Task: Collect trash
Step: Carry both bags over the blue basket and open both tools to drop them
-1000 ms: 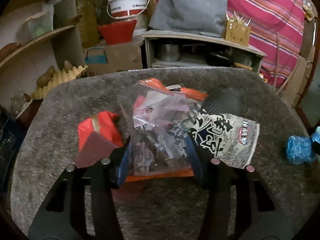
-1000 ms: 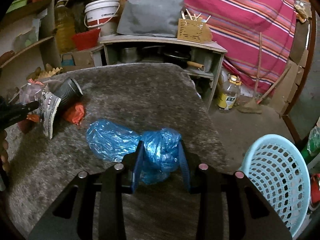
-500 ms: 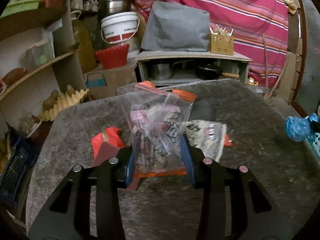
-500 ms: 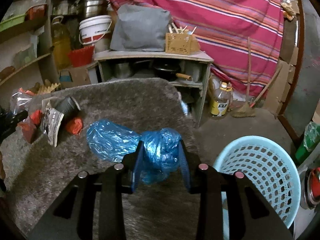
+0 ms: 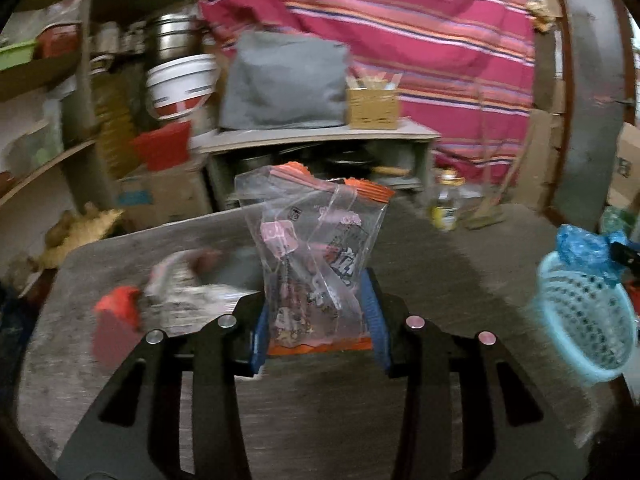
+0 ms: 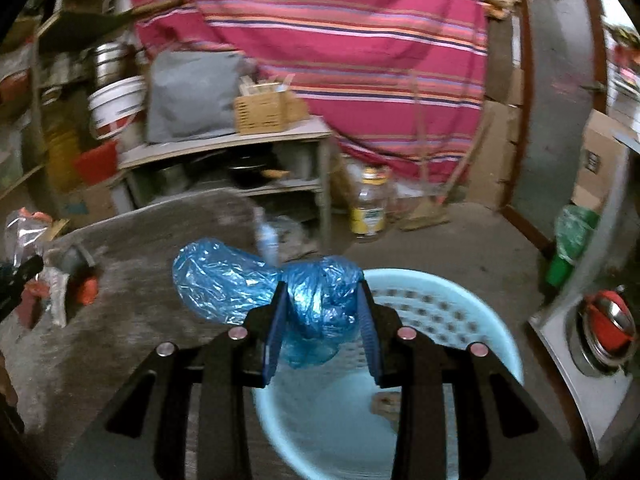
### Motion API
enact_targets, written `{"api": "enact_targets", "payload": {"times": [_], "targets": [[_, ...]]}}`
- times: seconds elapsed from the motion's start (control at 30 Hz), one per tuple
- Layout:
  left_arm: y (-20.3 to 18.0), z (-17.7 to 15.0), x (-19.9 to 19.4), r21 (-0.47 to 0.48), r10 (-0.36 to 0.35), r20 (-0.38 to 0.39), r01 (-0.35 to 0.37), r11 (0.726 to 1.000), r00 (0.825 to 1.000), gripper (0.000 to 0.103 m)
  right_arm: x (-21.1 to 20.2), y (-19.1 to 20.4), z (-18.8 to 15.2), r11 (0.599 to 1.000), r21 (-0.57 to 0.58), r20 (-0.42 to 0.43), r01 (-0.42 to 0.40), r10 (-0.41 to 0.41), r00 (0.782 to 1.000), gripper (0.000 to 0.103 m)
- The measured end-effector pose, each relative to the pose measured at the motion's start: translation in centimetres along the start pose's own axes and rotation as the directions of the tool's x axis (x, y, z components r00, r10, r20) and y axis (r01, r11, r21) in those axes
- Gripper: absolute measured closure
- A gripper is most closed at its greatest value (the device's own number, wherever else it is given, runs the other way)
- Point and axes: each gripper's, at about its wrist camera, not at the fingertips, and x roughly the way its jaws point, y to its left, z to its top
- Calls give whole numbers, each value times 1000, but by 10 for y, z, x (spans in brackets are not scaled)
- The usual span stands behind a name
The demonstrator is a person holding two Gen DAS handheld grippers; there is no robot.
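Note:
My left gripper [image 5: 316,316] is shut on a clear zip bag [image 5: 316,256] with orange edges and wrappers inside, lifted above the grey table [image 5: 420,264]. My right gripper [image 6: 322,320] is shut on a crumpled blue plastic bag [image 6: 256,280] and holds it over the near rim of the light blue basket [image 6: 460,312]. The left wrist view shows the same blue plastic bag [image 5: 584,248] above that basket [image 5: 588,320] at the right. On the table's left side lie a red wrapper [image 5: 118,304] and a printed black-and-white packet [image 5: 188,300].
A low shelf unit [image 6: 248,140] with pots stands behind the table, with a striped pink cloth [image 6: 340,40] hanging beyond it. A plastic bottle [image 6: 370,204] and a broom [image 6: 432,200] rest on the floor. A green bag [image 6: 572,236] and a cooker [image 6: 608,328] are at the right.
Both grippers rose and swung to the right with their loads. The zip bag came up off the pile on the table. The blue bag travelled from the table to above the basket.

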Motion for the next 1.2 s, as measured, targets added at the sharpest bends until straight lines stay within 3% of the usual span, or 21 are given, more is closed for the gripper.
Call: {"api": "enact_targets", "payload": {"times": [0.17, 0.37, 0.53, 0.77, 1.0, 1.1, 1.2], "targets": [[-73, 4, 3, 45, -118, 15, 117, 992, 993, 63, -2, -51, -8, 994, 53, -16, 94, -94, 995, 68], [-149, -3, 9, 93, -226, -1, 225, 970, 974, 63, -5, -88, -16, 986, 80, -27, 144, -142, 990, 68], [-203, -13, 19, 119, -288, -42, 291, 949, 957, 63, -3, -115, -21, 979, 115, -38, 169, -165, 986, 68], [-252, -22, 32, 167, -320, -90, 331, 929, 943, 61, 4, -128, -25, 974, 150, -55, 168, -161, 985, 69], [-262, -25, 34, 197, -324, -126, 343, 918, 938, 40, 3, -128, -26, 973, 159, -55, 166, -159, 986, 69], [-254, -24, 27, 194, -329, -115, 346, 918, 937, 20, 5, -129, -26, 974, 155, -59, 163, -156, 986, 68], [-242, -20, 20, 200, -316, -95, 329, 923, 944, 17, 7, -126, -26, 976, 140, -69, 164, -156, 985, 68]]}}
